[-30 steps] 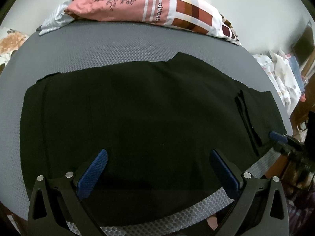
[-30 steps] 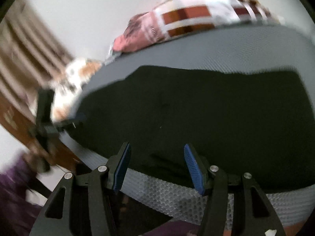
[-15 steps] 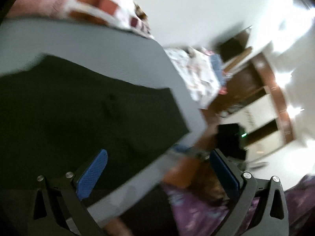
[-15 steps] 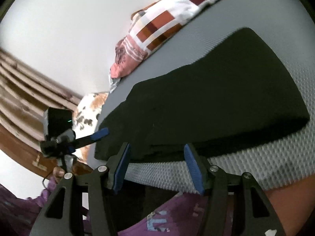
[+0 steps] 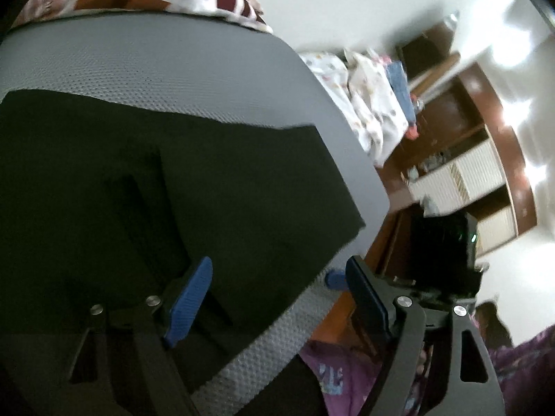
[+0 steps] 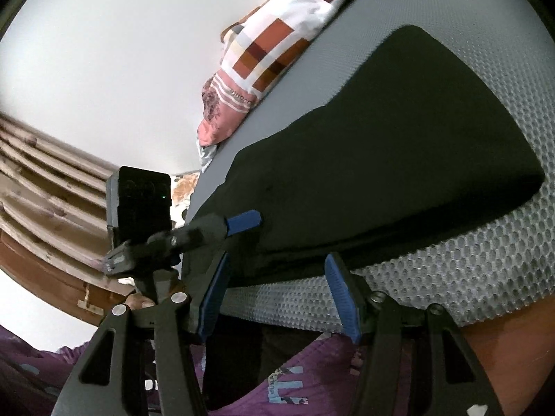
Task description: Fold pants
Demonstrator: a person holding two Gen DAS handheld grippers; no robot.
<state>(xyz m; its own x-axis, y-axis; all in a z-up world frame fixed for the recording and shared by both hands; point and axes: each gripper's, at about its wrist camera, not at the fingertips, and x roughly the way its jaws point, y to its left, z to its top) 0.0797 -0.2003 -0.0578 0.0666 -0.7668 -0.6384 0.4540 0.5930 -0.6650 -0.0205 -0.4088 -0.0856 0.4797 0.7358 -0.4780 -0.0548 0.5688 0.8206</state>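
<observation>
L gripper [image 5: 277, 294]: jaws closing, nothing pinched yet; near pad over the black cloth, far pad out past the mattress edge, so the hem corner sits btwn them.
R gripper [image 6: 277, 298]: half-spread, not holding; hangs just off the near mattress edge, cloth edge right ahead of the pads, not touching as far as I can tell.
Person: purple printed garment [image 6: 284, 391] shows below both grippers.
Pants [image 5: 145, 208]: black, already doubled into a flat slab w/ a thicker stacked edge toward the R gripper; lies on the grey mesh mattress [image 5: 156, 79], near corner close to the mattress edge.
Handling (judgement): soft, light, limp; will droop and slide on itself, layers may split if only the top one is caught. Not fragile.
Where to grab (judgement): the two near corners, all layers pinched together, pads deep enough past the hem.
Far: checked pillow [image 6: 277, 45] at the head of the bed, apart from the pants; white wall behind.
Vs 1 s ago: L view was square-on w/ jaws at widest over mid-cloth, now swung to the corner. R view has rolled; L gripper [image 6: 239, 223] now seen at the cloth's other corner.
</observation>
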